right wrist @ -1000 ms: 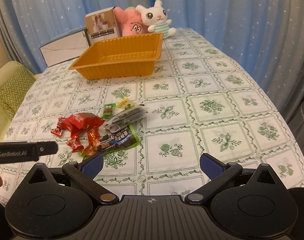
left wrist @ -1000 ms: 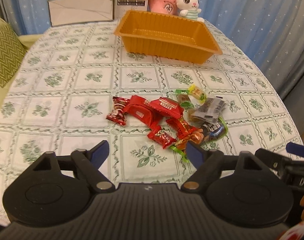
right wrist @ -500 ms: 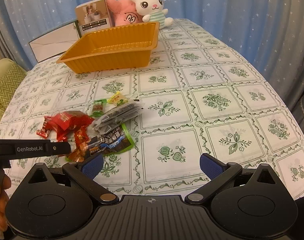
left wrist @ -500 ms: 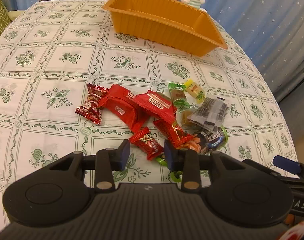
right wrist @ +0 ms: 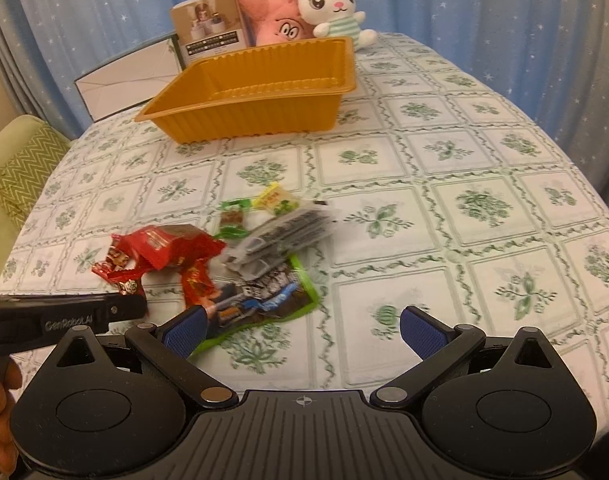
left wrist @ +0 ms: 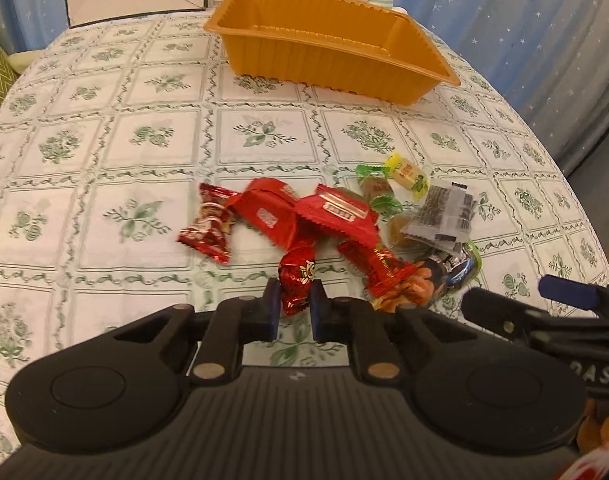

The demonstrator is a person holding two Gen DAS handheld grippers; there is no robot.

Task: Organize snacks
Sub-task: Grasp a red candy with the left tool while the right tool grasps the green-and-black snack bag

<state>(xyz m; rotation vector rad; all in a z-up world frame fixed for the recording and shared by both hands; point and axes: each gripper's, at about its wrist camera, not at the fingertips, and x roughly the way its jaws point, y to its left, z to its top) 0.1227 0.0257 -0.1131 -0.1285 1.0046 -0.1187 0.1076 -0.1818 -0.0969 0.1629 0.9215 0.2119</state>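
A heap of snack packets lies mid-table: red wrappers (left wrist: 328,212), a grey striped packet (left wrist: 444,216), green and yellow candies (left wrist: 406,172) and a green-edged bag (right wrist: 260,300). My left gripper (left wrist: 295,304) is shut on a small red candy (left wrist: 298,276) at the heap's near edge; it also shows in the right wrist view (right wrist: 126,286). My right gripper (right wrist: 300,328) is open and empty, its left finger just over the green-edged bag. An empty orange tray (left wrist: 332,68) stands behind the heap.
Behind the tray (right wrist: 240,120) stand a white box (right wrist: 124,80), a printed carton (right wrist: 210,38), a pink plush (right wrist: 276,24) and a white bunny plush (right wrist: 332,8). A green cushion (right wrist: 16,168) lies off the table's left edge. Blue curtains hang behind.
My left gripper moved forward and down to the heap and closed from wide open onto the small red candy. My right gripper moved closer to the heap and stayed open.
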